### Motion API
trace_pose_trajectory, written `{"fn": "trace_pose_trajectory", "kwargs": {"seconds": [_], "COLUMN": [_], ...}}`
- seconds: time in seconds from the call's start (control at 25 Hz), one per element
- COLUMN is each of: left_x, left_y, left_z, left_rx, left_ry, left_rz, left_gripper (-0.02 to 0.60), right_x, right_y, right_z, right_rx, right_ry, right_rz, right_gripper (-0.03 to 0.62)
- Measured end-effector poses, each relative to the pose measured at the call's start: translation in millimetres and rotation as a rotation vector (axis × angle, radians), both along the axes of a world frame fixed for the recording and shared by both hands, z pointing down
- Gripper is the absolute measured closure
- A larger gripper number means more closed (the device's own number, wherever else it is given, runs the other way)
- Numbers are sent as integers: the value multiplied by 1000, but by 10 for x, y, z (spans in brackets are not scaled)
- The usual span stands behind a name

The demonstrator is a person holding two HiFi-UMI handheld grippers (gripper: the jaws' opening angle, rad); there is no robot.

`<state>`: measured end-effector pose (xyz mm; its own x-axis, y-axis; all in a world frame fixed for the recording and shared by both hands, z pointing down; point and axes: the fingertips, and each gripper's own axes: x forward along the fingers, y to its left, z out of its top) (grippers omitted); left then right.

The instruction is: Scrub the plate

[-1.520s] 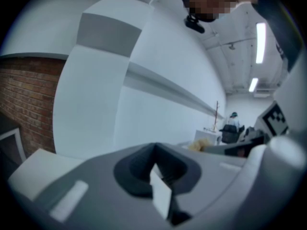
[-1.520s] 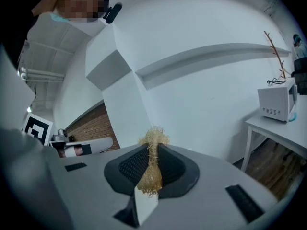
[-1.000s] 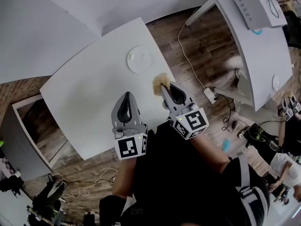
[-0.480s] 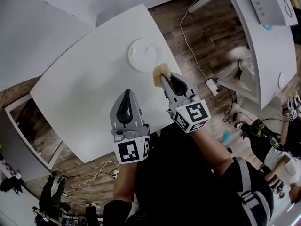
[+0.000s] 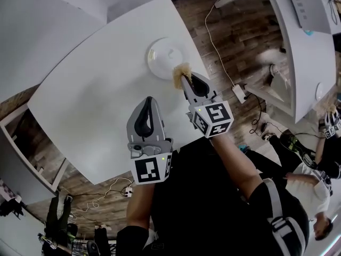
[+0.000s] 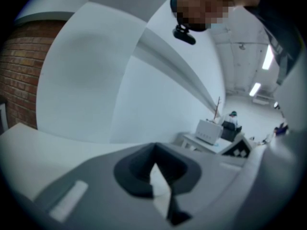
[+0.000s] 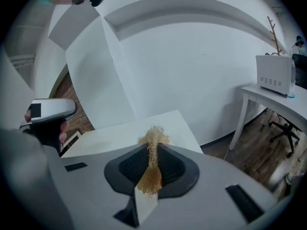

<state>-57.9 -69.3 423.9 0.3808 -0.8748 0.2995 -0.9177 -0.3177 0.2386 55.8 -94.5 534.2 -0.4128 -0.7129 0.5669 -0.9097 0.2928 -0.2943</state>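
Observation:
A round white plate (image 5: 164, 55) lies on the white table (image 5: 90, 100), near its far right edge. My right gripper (image 5: 185, 80) is shut on a tan fibrous scrubber (image 5: 180, 72), whose tuft overlaps the plate's near rim in the head view. In the right gripper view the scrubber (image 7: 152, 150) is pinched between the dark pads of the right gripper (image 7: 153, 145), and the plate is hidden behind it. My left gripper (image 5: 147, 102) hovers over the table's near part, shut with nothing in it. Seen in its own view, the left gripper (image 6: 154, 150) has its jaws together.
A second white table (image 5: 306, 63) at the right carries a white appliance (image 5: 308, 5). A cable and a power adapter (image 5: 238, 93) lie on the wooden floor between the tables. People stand at the far right (image 5: 319, 159). A chair (image 7: 284, 127) is under that table.
My right gripper with the scrubber has come up to the plate, and the tuft now overlaps its near rim. The left gripper has kept its place beside it.

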Motion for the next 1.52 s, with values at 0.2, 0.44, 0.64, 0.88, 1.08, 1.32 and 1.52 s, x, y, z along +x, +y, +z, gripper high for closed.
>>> {"fn": "trace_pose_trajectory", "kwargs": {"seconds": [0.2,0.44,0.64,0.88,1.08,1.32,1.52], "left_x": [-45,-82,-126,-160,-199,-198,-212], "left_y": [-128,-203,-234,-308,-359,-421,-481], "left_z": [56,65,106,138,147,181,186], "left_rx": [0,-11,-19,-21,-26,-38,-40], "left_ry": [5,6,6,-1,3,6,9], "left_rz": [5,8,5,3,-3,0,-5], "left_gripper": [578,578,578,578,578,578,578], "right_x": [-18,0,60,186,219,248,228], "right_y": [-69,-90,-132,-225,-308,-472,-602], "right_z": [199,366,489,536,558,544,531], "right_rx": [-38,-90,-133,-150,-152,-152,-155], "right_ry": [16,44,77,95,106,112,118], "right_rz": [8,4,9,35,41,48,38], "right_gripper": [544,543,544,543,544,543,543]}}
